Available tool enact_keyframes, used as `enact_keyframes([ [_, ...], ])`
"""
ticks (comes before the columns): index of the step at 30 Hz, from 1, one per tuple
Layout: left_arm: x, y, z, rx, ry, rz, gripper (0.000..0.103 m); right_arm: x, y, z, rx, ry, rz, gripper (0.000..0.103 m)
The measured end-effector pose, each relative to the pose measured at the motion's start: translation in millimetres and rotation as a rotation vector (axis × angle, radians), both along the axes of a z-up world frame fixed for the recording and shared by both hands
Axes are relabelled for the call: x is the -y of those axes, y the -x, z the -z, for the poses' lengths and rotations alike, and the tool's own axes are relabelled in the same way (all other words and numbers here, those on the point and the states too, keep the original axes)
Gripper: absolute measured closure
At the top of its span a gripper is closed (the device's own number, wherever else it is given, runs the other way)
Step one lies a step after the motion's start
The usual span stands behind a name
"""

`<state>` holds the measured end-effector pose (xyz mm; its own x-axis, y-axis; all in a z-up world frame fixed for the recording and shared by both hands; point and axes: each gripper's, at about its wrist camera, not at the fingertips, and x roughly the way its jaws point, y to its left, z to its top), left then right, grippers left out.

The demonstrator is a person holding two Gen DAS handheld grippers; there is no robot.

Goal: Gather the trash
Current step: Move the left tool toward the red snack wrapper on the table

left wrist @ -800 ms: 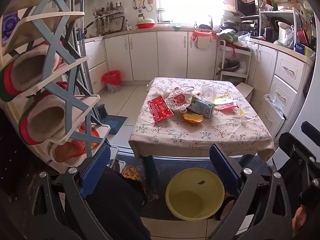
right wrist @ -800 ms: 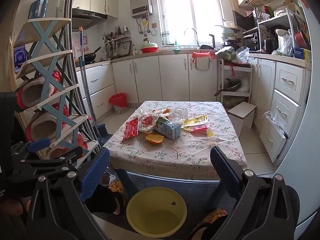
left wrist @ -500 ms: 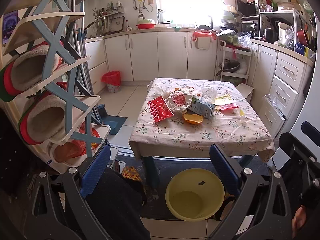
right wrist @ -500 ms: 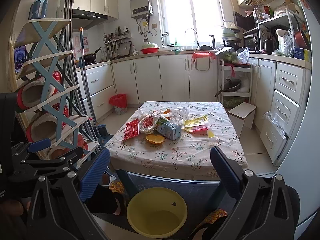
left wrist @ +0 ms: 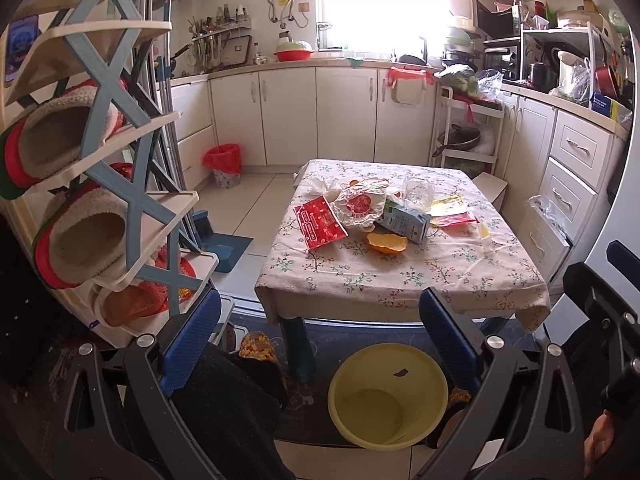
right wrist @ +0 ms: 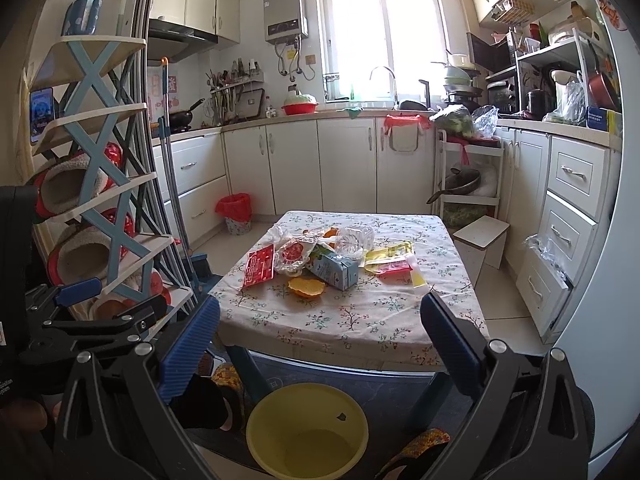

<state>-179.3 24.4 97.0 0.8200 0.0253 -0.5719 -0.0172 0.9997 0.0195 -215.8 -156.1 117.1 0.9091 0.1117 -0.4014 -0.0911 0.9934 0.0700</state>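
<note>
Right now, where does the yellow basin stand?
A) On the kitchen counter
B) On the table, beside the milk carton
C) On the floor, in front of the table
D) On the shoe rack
C: the yellow basin stands on the floor in front of the table, below its near edge, with almost nothing in it.

The small dark speck on the inner wall of the yellow bin (left wrist: 387,396) is too small to tell what it is. The orange peel (right wrist: 307,287) partly hides behind the milk carton (right wrist: 334,273) — more peel further back is mostly covered by the crumpled bag (right wrist: 294,255). The table (left wrist: 432,280) legs are cut off by the cloth's overhang — print on the red packet (left wrist: 320,227) is unreadable.
</note>
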Motion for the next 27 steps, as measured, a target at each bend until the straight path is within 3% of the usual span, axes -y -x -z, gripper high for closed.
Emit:
enact_keyframes([
  [6,-10,-24,9,-0.021,0.036,-0.03,0.008,0,-16,9,0.018,0.061,-0.006,0.007],
  [12,-18,-53,16,-0.044,0.065,-0.054,0.008,9,-39,18,-0.025,-0.012,0.003,0.007],
  [20,-23,-110,29,-0.072,0.078,-0.084,0.008,14,-75,30,-0.058,-0.011,-0.001,0.007],
  [25,-12,-160,50,-0.135,0.041,-0.037,0.008,18,-93,39,-0.077,-0.025,-0.007,0.007],
  [27,-4,-182,62,-0.156,-0.022,-0.001,0.008,21,-98,44,-0.102,-0.026,-0.006,0.007],
])
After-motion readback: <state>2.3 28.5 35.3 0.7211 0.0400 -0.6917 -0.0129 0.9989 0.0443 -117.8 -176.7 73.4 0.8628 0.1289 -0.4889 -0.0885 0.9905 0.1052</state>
